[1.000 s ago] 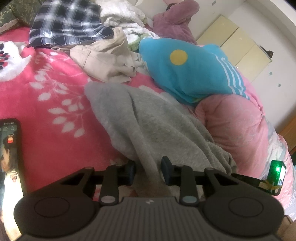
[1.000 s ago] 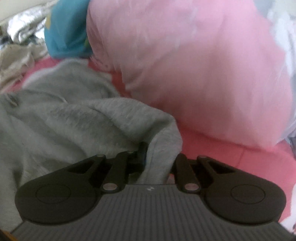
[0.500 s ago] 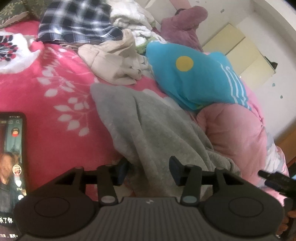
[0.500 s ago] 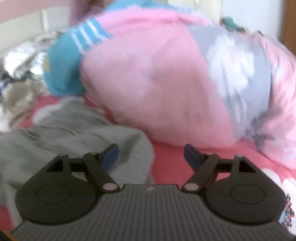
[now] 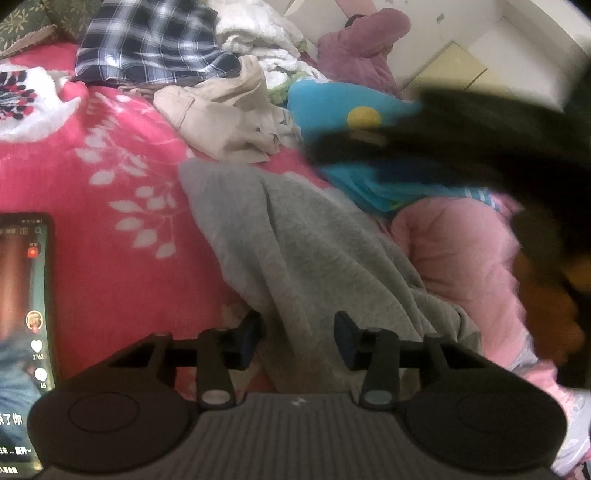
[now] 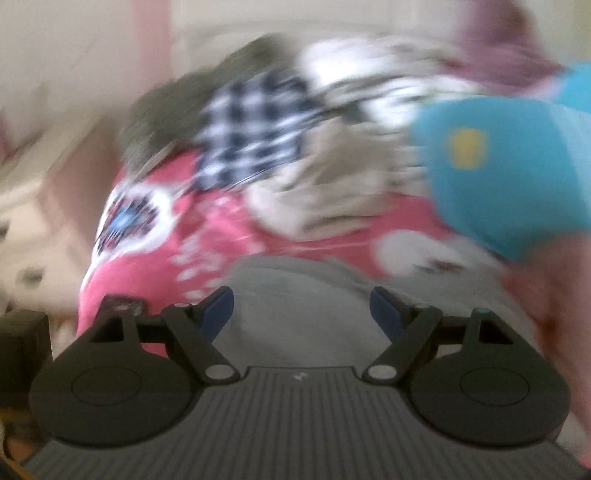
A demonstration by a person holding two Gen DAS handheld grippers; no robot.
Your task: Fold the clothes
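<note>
A gray garment (image 5: 303,251) lies stretched out on the red flowered bedspread (image 5: 110,166). My left gripper (image 5: 297,338) sits at its near end with a fold of the gray cloth between the jaws. The jaws are closing, and the cloth there looks loose rather than pinched. In the blurred right wrist view my right gripper (image 6: 301,310) hangs above the gray garment (image 6: 303,295). Its jaws are wide, still opening, with nothing between them. A dark blurred shape (image 5: 461,140) sweeps across the upper right of the left wrist view.
A lit phone (image 5: 22,332) lies on the bedspread at the left. Behind the gray garment are a beige garment (image 5: 221,110), a plaid one (image 5: 147,40) and white cloth (image 5: 258,29). A blue pillow (image 5: 332,107) and a pink quilt (image 5: 454,251) crowd the right.
My right gripper let go of the gray garment's edge, opened wide and swung up and over toward the clothes pile. My left gripper loosened its pinch on the gray fold, then narrowed again.
</note>
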